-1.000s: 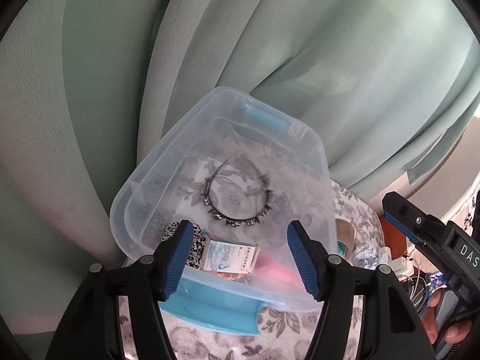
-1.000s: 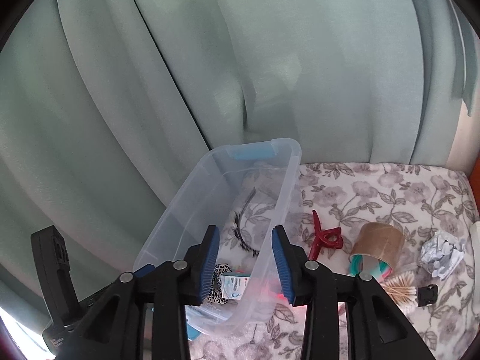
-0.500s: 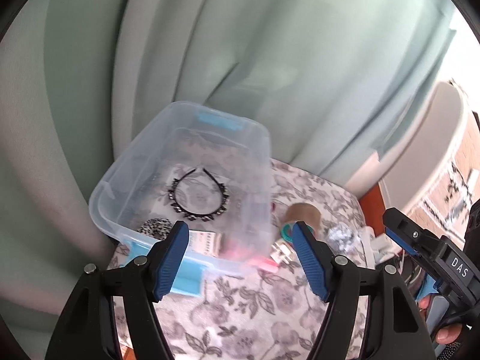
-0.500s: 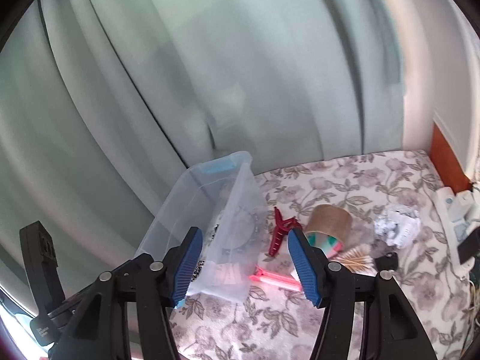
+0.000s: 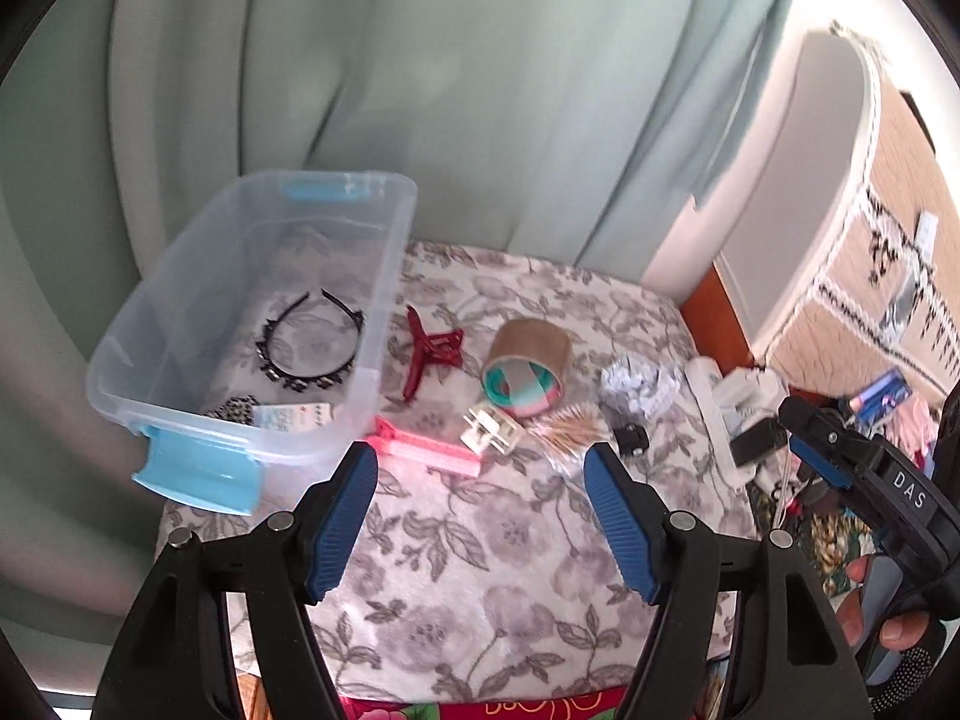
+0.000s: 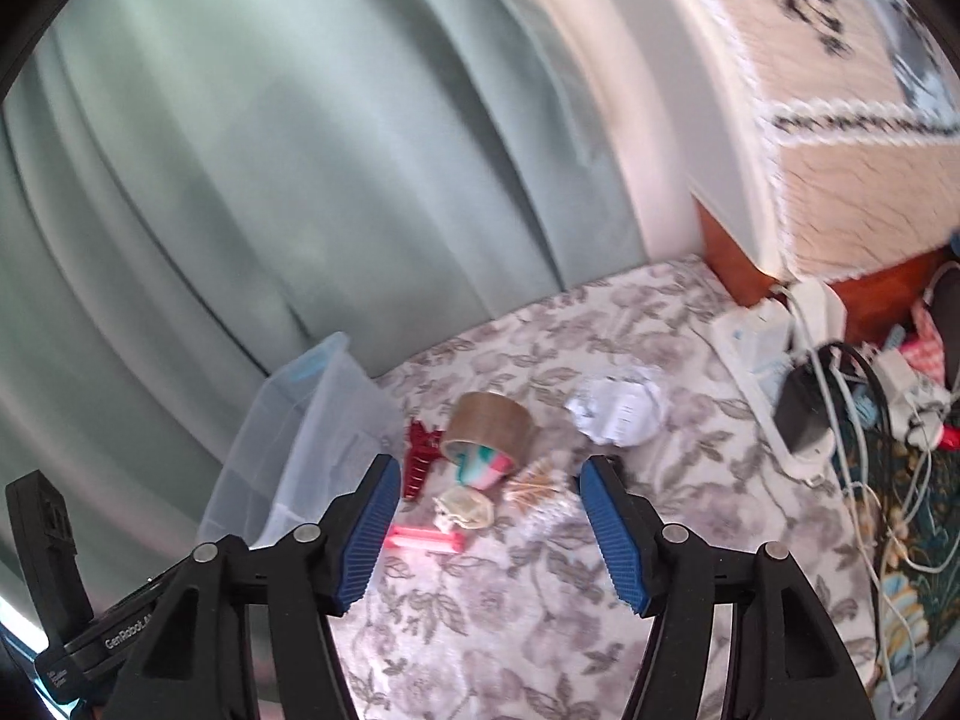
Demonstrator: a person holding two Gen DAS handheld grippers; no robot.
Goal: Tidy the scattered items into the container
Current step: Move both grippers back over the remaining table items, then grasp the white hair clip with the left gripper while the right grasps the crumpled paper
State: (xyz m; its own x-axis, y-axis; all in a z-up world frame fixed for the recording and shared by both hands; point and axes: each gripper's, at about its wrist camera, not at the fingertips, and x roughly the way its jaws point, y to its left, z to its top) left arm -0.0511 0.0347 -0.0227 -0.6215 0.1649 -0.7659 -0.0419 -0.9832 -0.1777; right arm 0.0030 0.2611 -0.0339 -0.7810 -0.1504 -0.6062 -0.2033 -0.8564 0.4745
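Left wrist view: the left tongs (image 5: 480, 516) are spread wide and hold nothing, hovering above the near part of the flowered table (image 5: 480, 570). A second ago this view was filled by the clear container (image 5: 252, 324); now the container lies to the far left and the scattered items are in sight, so the tongs have pulled back from the bin. That probably means a drop-off is finished and the next item is being sought.

Inside the container rest a black headband (image 5: 312, 342), a small printed packet (image 5: 292, 417) and a spotted item, partly hidden. Still outside, just right of it: a red hair claw (image 5: 429, 348), a pink clip (image 5: 429, 450), a clear clip (image 5: 489, 429), a brown tape roll (image 5: 528, 363), a bundle of toothpicks (image 5: 567, 420), crumpled paper (image 5: 639, 387) and a small black clip (image 5: 630, 438).

In the right wrist view, the right tongs (image 6: 489, 531) are likewise wide open and empty, having swung right off the container (image 6: 312, 438) to face the tape roll (image 6: 489, 429) and hair claw (image 6: 420, 462). Most of the task remains.

Readable writing: "DAS" on the right tool's body (image 5: 870, 480), and "GenRobot", cut off, on the left tool's body (image 6: 90, 630). The packet's print is too small to read.
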